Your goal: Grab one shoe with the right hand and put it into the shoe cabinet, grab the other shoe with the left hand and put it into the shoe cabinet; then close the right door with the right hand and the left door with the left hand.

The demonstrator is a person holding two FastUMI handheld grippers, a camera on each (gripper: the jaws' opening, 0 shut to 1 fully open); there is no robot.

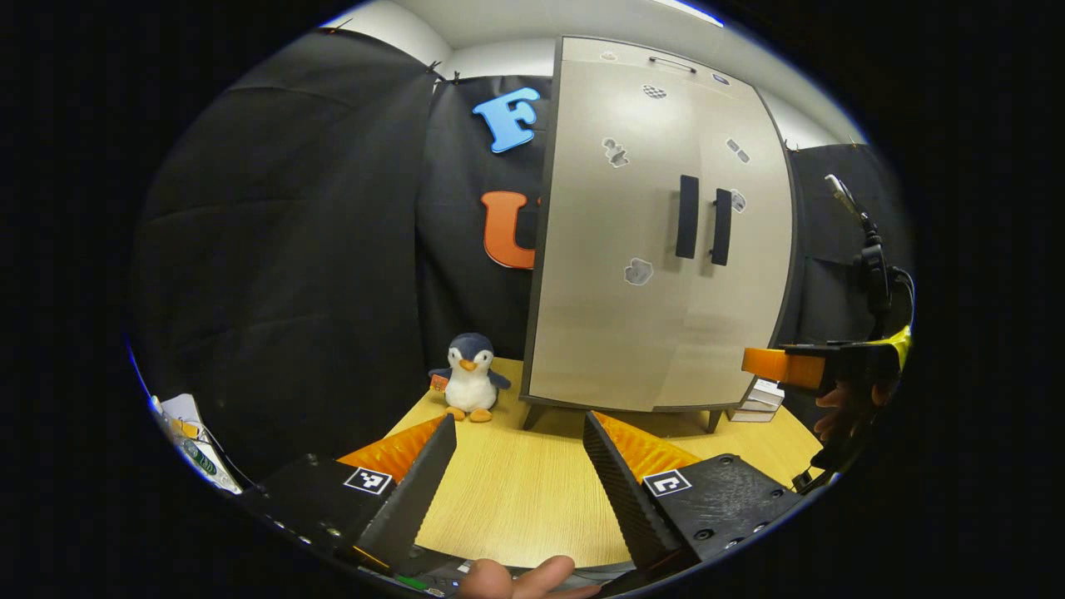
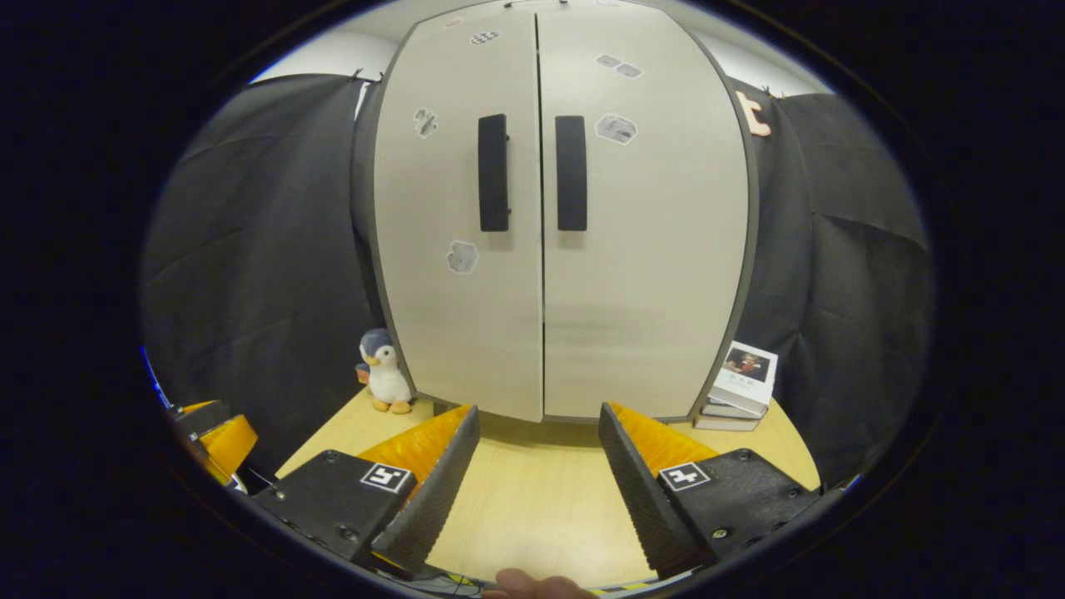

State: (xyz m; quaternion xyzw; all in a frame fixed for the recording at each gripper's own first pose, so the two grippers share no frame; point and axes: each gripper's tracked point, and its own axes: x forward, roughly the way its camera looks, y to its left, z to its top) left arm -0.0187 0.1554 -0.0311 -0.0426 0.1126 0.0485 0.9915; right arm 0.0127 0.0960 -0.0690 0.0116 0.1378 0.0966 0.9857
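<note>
The shoe cabinet (image 2: 549, 216) stands on the wooden table, pale grey with two dark vertical handles, and both of its doors are shut. In the left gripper view the cabinet (image 1: 657, 233) is seen at an angle from its left side. My left gripper (image 1: 520, 428) is open above the tabletop, some way in front of the cabinet, with nothing between its fingers. My right gripper (image 2: 539, 420) is open too, facing the seam between the two doors, and holds nothing. The right gripper (image 1: 786, 368) also shows at the right edge of the left gripper view, with a hand on it.
A plush penguin (image 1: 471, 377) sits on the table by the cabinet's left corner. A small stack of books (image 2: 740, 387) lies by the cabinet's right side. The wooden tabletop (image 2: 532, 499) stretches in front of the cabinet. Black cloth walls surround the booth.
</note>
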